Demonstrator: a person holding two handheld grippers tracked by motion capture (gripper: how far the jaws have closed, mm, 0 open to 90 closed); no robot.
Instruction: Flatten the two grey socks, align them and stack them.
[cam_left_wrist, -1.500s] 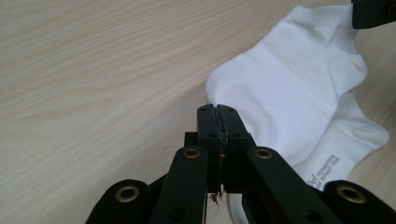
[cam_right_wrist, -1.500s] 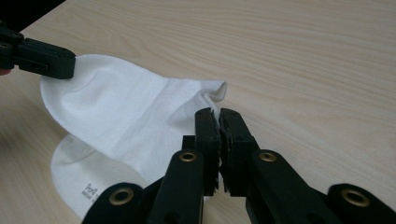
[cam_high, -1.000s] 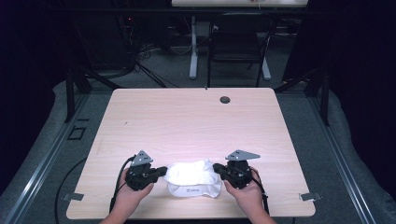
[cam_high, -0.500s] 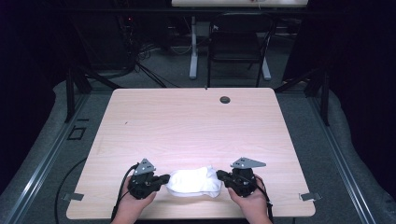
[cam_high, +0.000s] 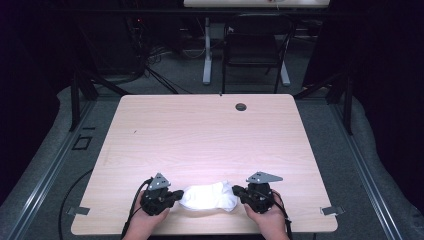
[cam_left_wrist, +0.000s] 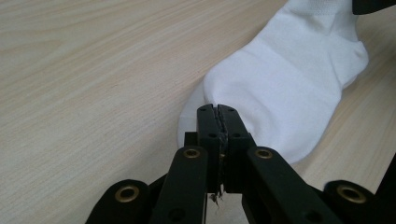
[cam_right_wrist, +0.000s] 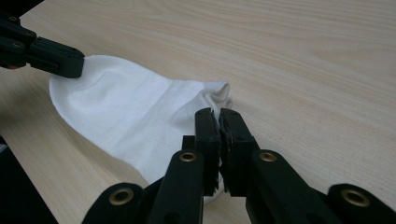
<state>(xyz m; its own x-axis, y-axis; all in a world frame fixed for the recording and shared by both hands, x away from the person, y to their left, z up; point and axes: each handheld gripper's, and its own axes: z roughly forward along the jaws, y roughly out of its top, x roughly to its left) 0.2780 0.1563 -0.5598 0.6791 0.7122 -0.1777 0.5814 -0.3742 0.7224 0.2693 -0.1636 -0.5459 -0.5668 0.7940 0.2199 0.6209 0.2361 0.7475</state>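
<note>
A white sock lies stretched on the wooden table near its front edge, between two hand-held grippers. My left gripper is shut on the sock's left end; in the left gripper view its jaws meet on thin fabric at the rounded tip of the sock. My right gripper is shut on the other end; in the right gripper view its jaws pinch the bunched edge of the sock. The left gripper shows across from it, clamped on the far end.
The table's front edge runs just under both hands. A dark cable hole sits at the table's far side. A black chair and a desk leg stand beyond the table. Small metal clips mark the front corners.
Both hands have drawn back toward the front edge with the sock, and the left one sank a little. The sock looks flatter and more stretched out than before.
</note>
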